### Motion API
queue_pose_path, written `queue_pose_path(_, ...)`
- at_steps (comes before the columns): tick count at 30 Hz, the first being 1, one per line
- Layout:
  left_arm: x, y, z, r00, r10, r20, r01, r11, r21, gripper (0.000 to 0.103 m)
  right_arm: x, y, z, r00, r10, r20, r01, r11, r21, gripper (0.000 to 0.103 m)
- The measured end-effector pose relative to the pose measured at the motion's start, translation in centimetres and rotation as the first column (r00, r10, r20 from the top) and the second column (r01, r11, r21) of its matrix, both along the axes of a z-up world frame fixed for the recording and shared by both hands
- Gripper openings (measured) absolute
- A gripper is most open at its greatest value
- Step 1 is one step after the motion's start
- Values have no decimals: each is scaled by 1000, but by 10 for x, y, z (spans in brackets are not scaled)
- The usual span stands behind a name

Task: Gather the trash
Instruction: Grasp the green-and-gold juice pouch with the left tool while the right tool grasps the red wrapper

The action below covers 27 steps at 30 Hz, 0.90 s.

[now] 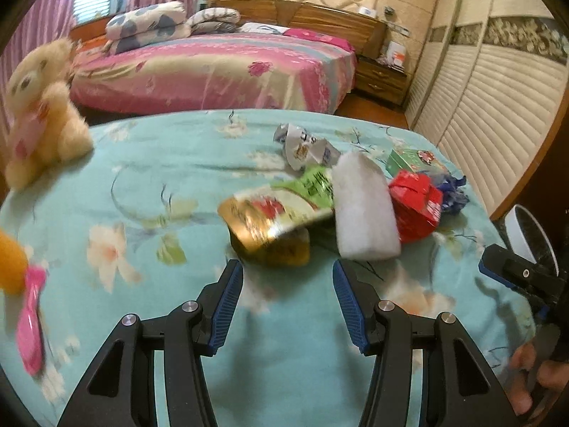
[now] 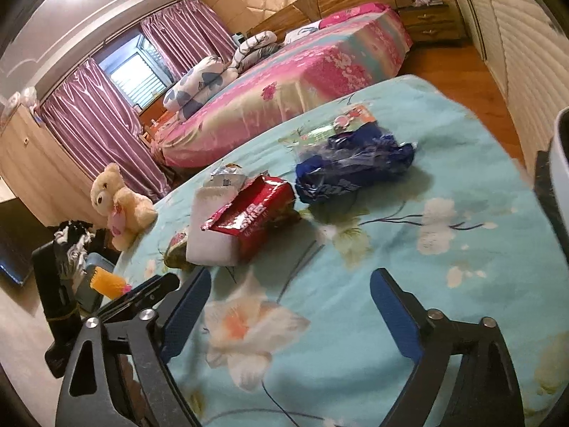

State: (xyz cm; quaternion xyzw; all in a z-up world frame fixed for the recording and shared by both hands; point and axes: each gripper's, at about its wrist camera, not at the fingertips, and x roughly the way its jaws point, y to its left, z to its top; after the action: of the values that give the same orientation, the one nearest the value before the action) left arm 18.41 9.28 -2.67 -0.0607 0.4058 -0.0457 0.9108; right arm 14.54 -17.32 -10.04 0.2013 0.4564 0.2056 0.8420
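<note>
We have both tools over the teal floral bedspread (image 1: 149,163), neither touching any trash.

Left gripper (image 1: 288,277): jaws wide apart, nothing between them. It sits just short of the gold snack bag (image 1: 265,224), which lies crumpled and partly blurred. A green wrapper (image 1: 314,183) touches the gold bag's far end. The white foam block (image 1: 366,210) lies just to the right of both, overlapping them.

Right gripper (image 2: 290,288): jaws also spread, empty, above a bare patch of bedspread with a printed flower. In the left wrist view its body shows at the right edge.

The trash is clustered mid-bed:
- red packet (image 2: 252,211), torn open, leaning on the foam block's side
- blue plastic bag (image 2: 352,167), bunched up, just beyond the red packet
- green carton (image 1: 414,162), behind the red packet near the bed's far edge
- silver crumpled wrapper (image 1: 302,147), farthest back, touching the green wrapper

Non-trash: teddy bear (image 1: 42,106) upright at the bed's left edge, well apart from the pile. Pink comb (image 1: 32,320) and an orange object (image 1: 10,263) at the near left, both blurred. White bin (image 2: 562,178) at the right edge of the right wrist view. Pink bed (image 1: 213,71) in the background.
</note>
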Motion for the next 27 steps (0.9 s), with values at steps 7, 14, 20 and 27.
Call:
queue_pose_path(7,38,5,-2,994,-106,-15,107,991,80,63,15,9,-5,999,9,-46,-5,997,82,80)
queue_pose_path(14,59,3,-9,985,-172,-25,174,978,118,63,33,24,-7,998,28,-56,-19,988,152,67)
queue_pose_path(20,54,-9,-17,983,-183,-24,184,967,177,53,41,31,-20,996,38,-86,-24,988,154,26)
queue_pose_path(27,35,-19,-15,983,-185,-12,184,971,152,37,23,22,-11,997,63,-45,-56,990,133,8)
